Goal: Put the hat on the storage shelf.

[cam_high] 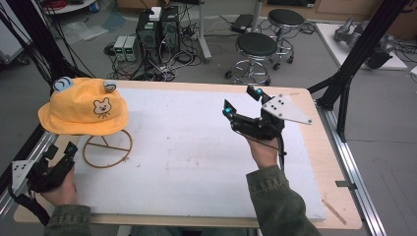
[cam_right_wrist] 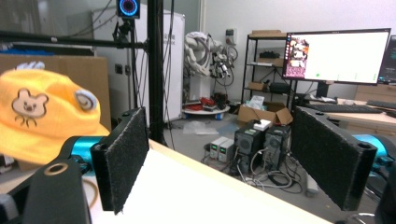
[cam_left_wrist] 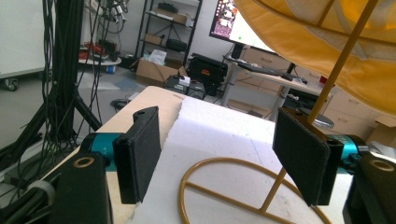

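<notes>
While the yellow hat (cam_high: pixel 83 106) sits on its wire stand (cam_high: pixel 107 148) at the left end of the counter (cam_high: pixel 196 147), my two grippers flank it unequally. My left gripper (cam_high: pixel 63 156) rests at the counter's near-left corner, just beside the stand's ring base, its jaws spread with nothing between the pads. In the left gripper view the stand's upright rod (cam_left_wrist: pixel 336 74) rises just behind the pad at the right of that view, and the hat's brim (cam_left_wrist: pixel 327 42) hangs above and ahead of the jaws; the ring base (cam_left_wrist: pixel 224 186) lies on the counter between and beyond them. My right gripper (cam_high: pixel 241 104) is held above the right half of the counter, well apart from the hat, its jaws likewise spread and holding nothing. In the right gripper view the hat (cam_right_wrist: pixel 42 112) appears far to the left, outside the gap between the pads, so those jaws do not point at it.

Deciding relation: the hat lies up and forward of the left jaws, and across the counter to the left of the right jaws. I judge the left hand the nearer. The stand's rod is upright, so the hat should lift straight up off it; a brim grasp would need the jaws turned to close across the brim's edge.
</notes>
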Available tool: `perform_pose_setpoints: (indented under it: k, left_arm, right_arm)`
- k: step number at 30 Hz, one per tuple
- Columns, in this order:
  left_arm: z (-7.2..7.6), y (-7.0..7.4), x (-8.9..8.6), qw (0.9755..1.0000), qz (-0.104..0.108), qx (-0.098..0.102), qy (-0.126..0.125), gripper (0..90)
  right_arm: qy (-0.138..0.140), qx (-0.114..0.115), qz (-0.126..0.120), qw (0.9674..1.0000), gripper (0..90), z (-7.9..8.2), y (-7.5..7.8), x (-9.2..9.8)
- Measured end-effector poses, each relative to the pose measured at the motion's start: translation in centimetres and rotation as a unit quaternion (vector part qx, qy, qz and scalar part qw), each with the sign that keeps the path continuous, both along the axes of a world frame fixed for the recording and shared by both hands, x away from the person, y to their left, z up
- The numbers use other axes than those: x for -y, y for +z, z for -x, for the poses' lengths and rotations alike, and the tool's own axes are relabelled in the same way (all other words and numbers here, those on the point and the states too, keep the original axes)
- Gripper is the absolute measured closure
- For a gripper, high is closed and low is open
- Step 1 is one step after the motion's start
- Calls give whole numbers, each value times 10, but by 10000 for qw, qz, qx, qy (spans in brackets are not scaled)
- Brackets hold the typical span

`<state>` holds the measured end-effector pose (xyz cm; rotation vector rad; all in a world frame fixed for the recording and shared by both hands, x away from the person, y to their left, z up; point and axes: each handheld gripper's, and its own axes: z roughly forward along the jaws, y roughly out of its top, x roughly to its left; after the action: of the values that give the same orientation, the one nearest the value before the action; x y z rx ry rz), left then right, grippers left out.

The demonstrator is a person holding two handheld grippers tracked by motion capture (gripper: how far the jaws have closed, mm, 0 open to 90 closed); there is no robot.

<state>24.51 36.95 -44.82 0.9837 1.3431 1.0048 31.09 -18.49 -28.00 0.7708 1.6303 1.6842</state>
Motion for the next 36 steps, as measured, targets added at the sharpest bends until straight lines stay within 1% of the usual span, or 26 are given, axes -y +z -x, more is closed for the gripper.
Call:
perform_pose_setpoints:
  k: [2,5,6,8,11,13,15,16,17,19,20,21,23,25,30,36]
  left_arm:
    - [0,0,0,10000,-1,-5,0,325]
    - [0,0,1,10000,-14,5,-1,324]
    - [0,0,1,10000,-7,3,1,325]
    - [0,0,0,10000,-20,-5,-8,324]
    - [0,0,0,10000,-22,-3,-12,325]
    - [0,0,0,10000,-27,-8,-15,324]
    - [0,0,1,10000,-28,-15,-18,325]
    - [0,0,1,10000,-27,-15,-16,324]
    - [0,0,1,10000,-30,-15,-15,324]
    - [0,0,1,10000,-33,0,-8,325]
    - [0,0,1,10000,-36,1,-4,325]
    - [0,1,1,10000,-36,3,-4,325]
    - [0,1,1,10000,-39,3,-3,324]
    - [1,1,1,10000,-42,2,-8,325]
    - [1,1,1,10000,-51,-1,-9,325]
    - [1,1,2,10000,-44,-3,-9,325]
  right_arm:
    - [-100,53,46,9999,189,4,-5,4]
    - [-207,20,151,9997,189,9,-14,9]
    - [-233,-6,165,9996,189,10,-18,10]
    - [-303,-67,112,9995,187,12,-27,15]
    - [-407,-212,34,9989,183,15,-40,22]
    - [-482,-311,24,9984,179,16,-47,27]
    - [-546,-366,-1,9978,179,17,-54,32]
    - [-590,-448,-26,9972,170,18,-58,34]
    - [-625,-602,-11,9962,153,17,-59,36]
    - [-666,-585,-197,9959,154,20,-65,39]
    - [-682,-623,-278,9953,154,22,-69,42]
    - [-694,-651,-279,9951,154,23,-71,44]
    - [-778,-804,-236,9934,148,24,-75,48]
    - [-853,-709,-304,9934,148,27,-77,52]
    - [-1017,-785,-364,9910,148,33,-84,64]
    - [-1177,-890,-338,9885,142,38,-96,74]
